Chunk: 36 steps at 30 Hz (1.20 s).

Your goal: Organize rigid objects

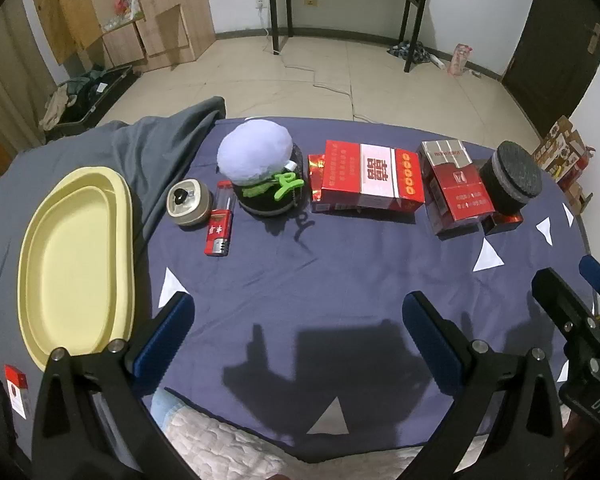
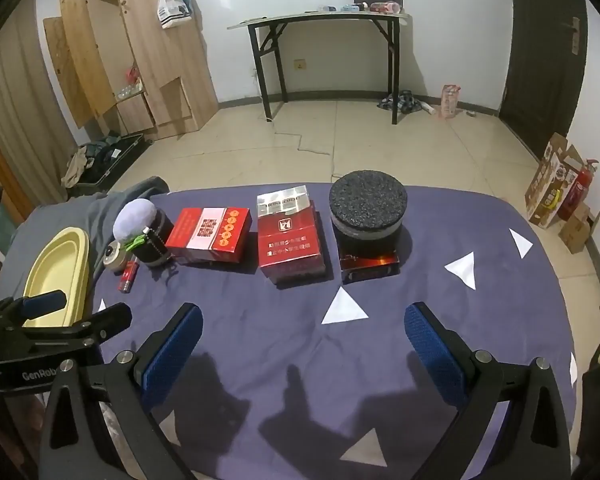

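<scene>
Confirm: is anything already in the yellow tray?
No. The yellow tray lies bare inside, while the lighter and the red boxes sit on the blue cloth beside it.

White walls [image 2: 440, 52] meet a pale tiled floor [image 2: 380, 148]. A black-legged folding table [image 2: 324, 20] stands against the far wall, with a wooden wardrobe [image 2: 148, 60] at left and a dark door [image 2: 548, 52] at right. A fire extinguisher [image 2: 578, 190] stands beside cardboard boxes [image 2: 548, 188].

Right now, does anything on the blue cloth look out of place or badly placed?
Yes. The black round container stands on top of a small dark red box, not on the cloth, and its base hides most of the box. One red pack has its lid flipped open. Nothing looks spilled or broken.
</scene>
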Motion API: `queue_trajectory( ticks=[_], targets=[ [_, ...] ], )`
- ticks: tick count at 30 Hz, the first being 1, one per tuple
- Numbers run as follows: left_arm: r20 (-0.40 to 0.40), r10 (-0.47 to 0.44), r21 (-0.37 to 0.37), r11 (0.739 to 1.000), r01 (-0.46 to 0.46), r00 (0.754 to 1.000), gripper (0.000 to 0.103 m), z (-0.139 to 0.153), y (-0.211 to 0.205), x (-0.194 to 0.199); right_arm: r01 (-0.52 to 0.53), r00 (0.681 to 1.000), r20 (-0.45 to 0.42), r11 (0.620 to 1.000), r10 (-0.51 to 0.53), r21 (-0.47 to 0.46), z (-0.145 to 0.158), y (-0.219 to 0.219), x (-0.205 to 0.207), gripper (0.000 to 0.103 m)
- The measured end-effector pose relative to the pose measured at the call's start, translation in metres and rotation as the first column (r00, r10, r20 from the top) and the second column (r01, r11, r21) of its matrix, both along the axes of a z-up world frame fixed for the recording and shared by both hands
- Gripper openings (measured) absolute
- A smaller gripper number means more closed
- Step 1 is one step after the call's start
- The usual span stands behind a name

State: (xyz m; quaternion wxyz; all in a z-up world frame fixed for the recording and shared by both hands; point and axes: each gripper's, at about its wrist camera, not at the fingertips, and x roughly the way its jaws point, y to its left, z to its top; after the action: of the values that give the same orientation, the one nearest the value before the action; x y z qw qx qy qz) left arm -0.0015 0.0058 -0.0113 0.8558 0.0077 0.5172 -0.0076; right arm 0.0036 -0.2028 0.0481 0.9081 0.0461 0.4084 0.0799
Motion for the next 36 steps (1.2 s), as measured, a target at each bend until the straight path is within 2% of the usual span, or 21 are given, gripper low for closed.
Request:
queue_trajectory(
  ticks=[20, 36],
  targets=[
    [0.003, -0.029, -0.022, 0.999, 0.029, 1.000, 0.103, 0.0032, -0.0066, -0.0028, -0.006, 1.000, 0.001, 1.000, 0.006, -0.009, 0.0001, 0.0022, -0.0021, 0.102],
    [-0.014, -0.019, -0.010, 1.000, 0.019, 1.000, 0.103, -0.0010, -0.0047, -0.0044, -0.011, 1.000, -0.012, 0.999, 0.011, -0.037, -0.0083, 0.0081, 0.0005, 0.102]
  ],
)
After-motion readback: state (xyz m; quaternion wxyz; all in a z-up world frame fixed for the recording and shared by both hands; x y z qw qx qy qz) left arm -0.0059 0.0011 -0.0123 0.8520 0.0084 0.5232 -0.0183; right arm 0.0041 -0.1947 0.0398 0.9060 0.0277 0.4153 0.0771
